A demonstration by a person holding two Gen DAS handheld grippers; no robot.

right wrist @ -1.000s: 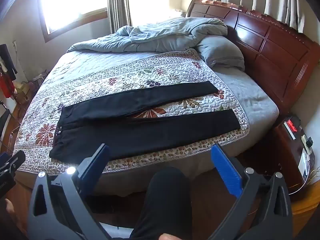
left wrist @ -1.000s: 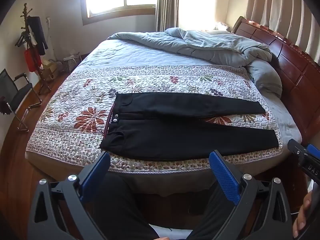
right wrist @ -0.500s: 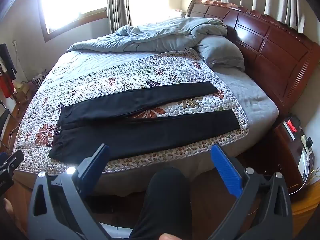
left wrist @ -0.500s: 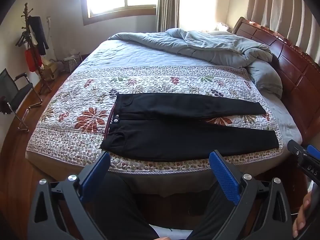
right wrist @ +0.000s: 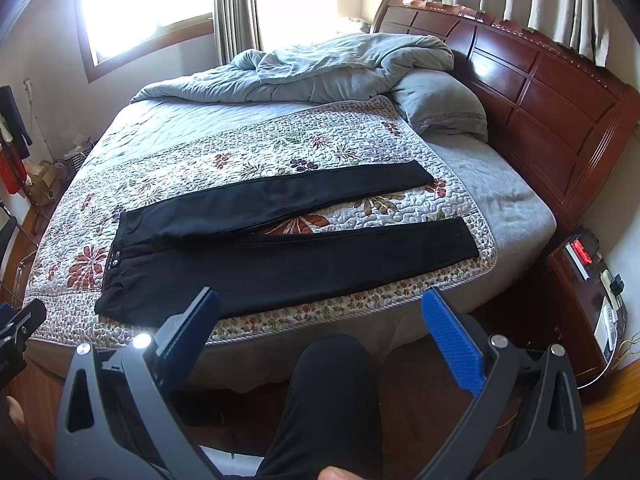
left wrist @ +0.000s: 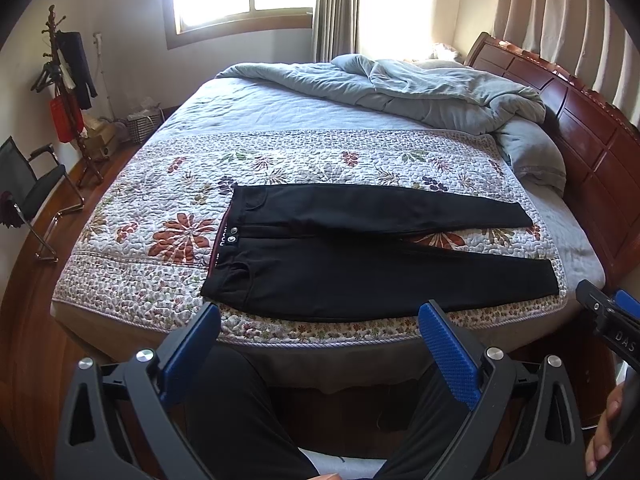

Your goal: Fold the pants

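Observation:
Black pants (left wrist: 360, 256) lie spread flat on the floral quilt (left wrist: 160, 208), waistband to the left, both legs stretched to the right with a narrow gap between them. The right wrist view shows the same pants (right wrist: 280, 240) laid out near the bed's front edge. My left gripper (left wrist: 320, 336) is open and empty, held off the bed in front of the waist end. My right gripper (right wrist: 320, 320) is open too, hovering before the bed near the middle of the nearer leg. Neither gripper touches the cloth.
A rumpled grey duvet (left wrist: 420, 88) and pillow (right wrist: 440, 108) lie at the far side by the wooden headboard (right wrist: 540, 92). A nightstand (right wrist: 588, 292) stands right of the bed, a chair (left wrist: 28, 184) and coat rack (left wrist: 64, 80) to the left. The person's dark-trousered legs (right wrist: 332, 400) are below the grippers.

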